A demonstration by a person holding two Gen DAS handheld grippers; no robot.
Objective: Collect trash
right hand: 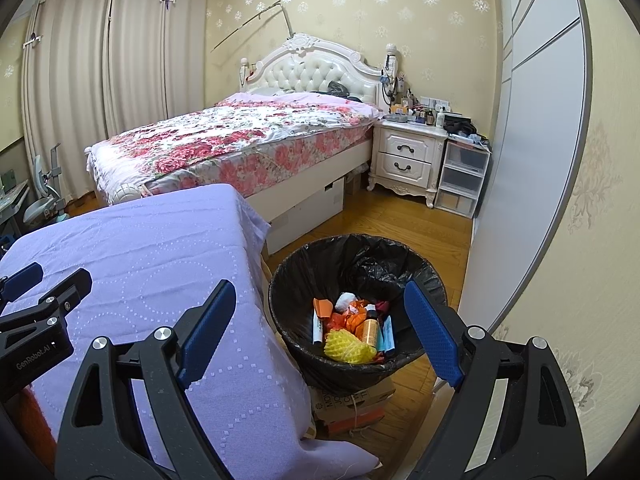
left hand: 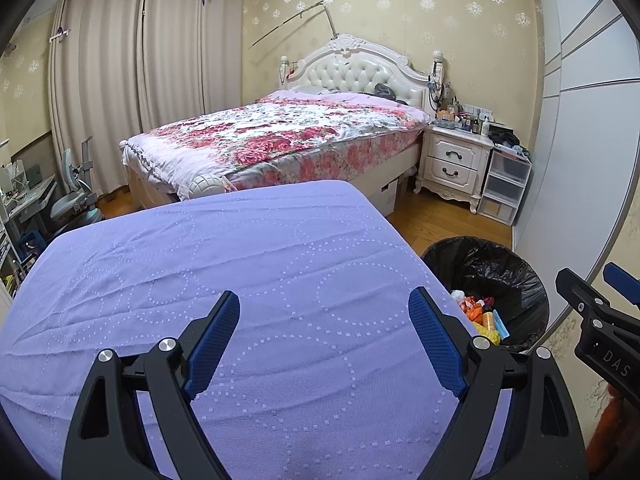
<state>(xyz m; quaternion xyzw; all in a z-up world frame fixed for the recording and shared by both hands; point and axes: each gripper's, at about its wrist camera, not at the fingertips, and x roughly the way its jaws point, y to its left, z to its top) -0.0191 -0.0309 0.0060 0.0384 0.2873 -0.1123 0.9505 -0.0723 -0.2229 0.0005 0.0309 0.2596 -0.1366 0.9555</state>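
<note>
The left gripper (left hand: pixel 324 300) is tipped downward, jaws spread wide with nothing between them. Beside it, the right gripper (right hand: pixel 320 292) tilts down the same way, jaws wide and empty.

A purple cloth (left hand: pixel 240 264) covers the desk. The black trash bin (right hand: pixel 320 272) sits on a cardboard box (right hand: pixel 352 404) on the wooden floor (right hand: pixel 400 216).

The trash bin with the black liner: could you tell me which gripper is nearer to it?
Right. The right gripper hangs open just above the trash bin, one finger over its rim. The left gripper is open over the purple cloth, with the bin off to its right.
</note>
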